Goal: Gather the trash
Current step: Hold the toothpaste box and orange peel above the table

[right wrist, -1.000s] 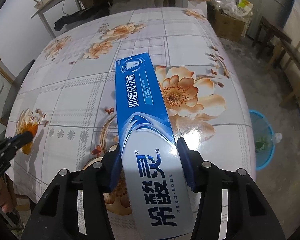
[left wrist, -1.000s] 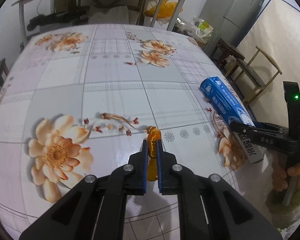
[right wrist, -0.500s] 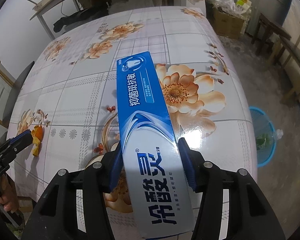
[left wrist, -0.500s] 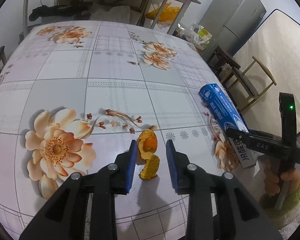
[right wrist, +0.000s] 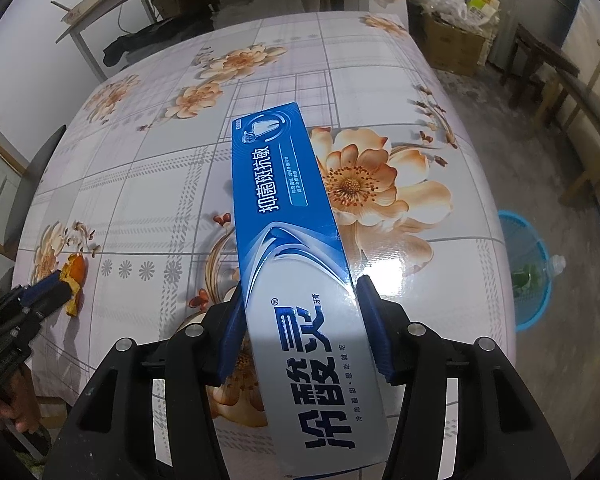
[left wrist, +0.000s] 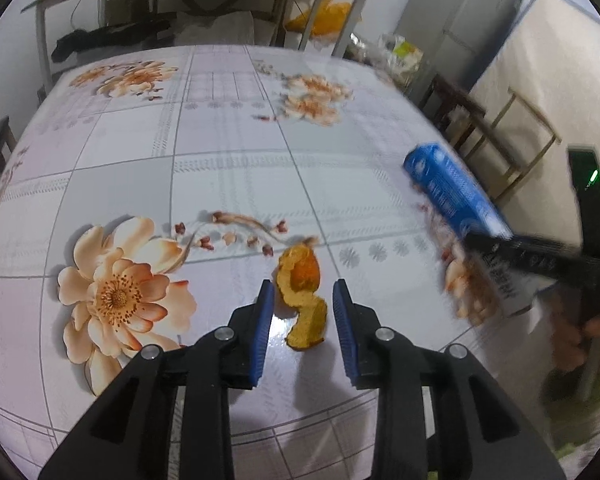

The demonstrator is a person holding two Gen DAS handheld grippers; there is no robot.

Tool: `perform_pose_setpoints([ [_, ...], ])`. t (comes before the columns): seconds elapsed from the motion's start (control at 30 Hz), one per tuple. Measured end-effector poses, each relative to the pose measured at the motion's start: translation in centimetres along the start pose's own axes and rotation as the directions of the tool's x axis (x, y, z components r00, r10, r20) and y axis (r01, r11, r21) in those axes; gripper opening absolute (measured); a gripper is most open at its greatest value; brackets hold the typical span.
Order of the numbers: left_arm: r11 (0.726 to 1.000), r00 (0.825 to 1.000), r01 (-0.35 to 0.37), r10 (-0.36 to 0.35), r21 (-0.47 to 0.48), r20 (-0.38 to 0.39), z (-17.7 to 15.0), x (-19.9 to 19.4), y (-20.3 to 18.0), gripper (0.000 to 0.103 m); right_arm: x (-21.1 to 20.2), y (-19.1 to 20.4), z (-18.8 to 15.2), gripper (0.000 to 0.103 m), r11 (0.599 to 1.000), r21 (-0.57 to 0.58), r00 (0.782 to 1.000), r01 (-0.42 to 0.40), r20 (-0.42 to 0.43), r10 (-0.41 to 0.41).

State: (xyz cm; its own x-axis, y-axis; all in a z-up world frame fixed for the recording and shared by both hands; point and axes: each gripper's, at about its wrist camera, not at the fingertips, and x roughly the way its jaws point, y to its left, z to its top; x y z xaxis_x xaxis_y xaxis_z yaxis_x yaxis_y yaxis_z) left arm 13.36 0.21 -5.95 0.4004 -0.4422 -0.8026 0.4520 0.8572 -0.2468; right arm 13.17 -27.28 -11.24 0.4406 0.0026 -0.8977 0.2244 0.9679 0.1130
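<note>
Straddling a curl of orange peel, the left gripper stands released, its blue pads clear of the peel on both sides. The peel lies loose on the floral tablecloth close to the near edge of the table, just beyond a large printed peach flower and beside a printed sprig.

In the right wrist view the right gripper is clenched on a long blue and white toothpaste box, with its pads pressed against the two long sides of the box near the white end. The blue end of the box reaches out over the cloth, next to another printed flower. Whether the box rests on the cloth or hangs just above it cannot be told. At the left edge of this view the other gripper shows again with the peel at its tip, held by a hand.

Farther off, on the floor past the right edge of the table, stands a blue mesh bin with a clear bottle and green scraps in it. Beyond the table are a metal-framed bench, wooden chairs, a cardboard box and a grey fridge.
</note>
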Motion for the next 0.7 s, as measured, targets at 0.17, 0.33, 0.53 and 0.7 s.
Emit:
perform_pose_setpoints([
  [0.17,0.997,0.998,-0.066,0.066,0.040,0.007,0.0,0.5,-0.6,0.025,0.0,0.1,-0.2,0.048,1.000,-0.008,1.000,0.017,0.002,-0.017],
  [0.33,0.999,0.999,-0.037,0.037,0.019,0.004,0.1,0.5,0.0,0.011,-0.1,0.1,-0.3,0.047,1.000,-0.003,1.000,0.022,0.010,-0.022],
  [0.53,1.000,1.000,-0.013,0.012,-0.003,-0.004,0.6,0.3,0.0,0.007,-0.8,-0.5,-0.6,0.046,0.999,0.028,0.999,-0.027,0.026,0.026],
  [0.7,1.000,1.000,-0.009,0.009,-0.001,0.005,1.2,0.1,-0.6,0.006,-1.2,-1.5,-0.8,0.046,0.995,0.065,0.997,-0.071,0.039,0.069],
])
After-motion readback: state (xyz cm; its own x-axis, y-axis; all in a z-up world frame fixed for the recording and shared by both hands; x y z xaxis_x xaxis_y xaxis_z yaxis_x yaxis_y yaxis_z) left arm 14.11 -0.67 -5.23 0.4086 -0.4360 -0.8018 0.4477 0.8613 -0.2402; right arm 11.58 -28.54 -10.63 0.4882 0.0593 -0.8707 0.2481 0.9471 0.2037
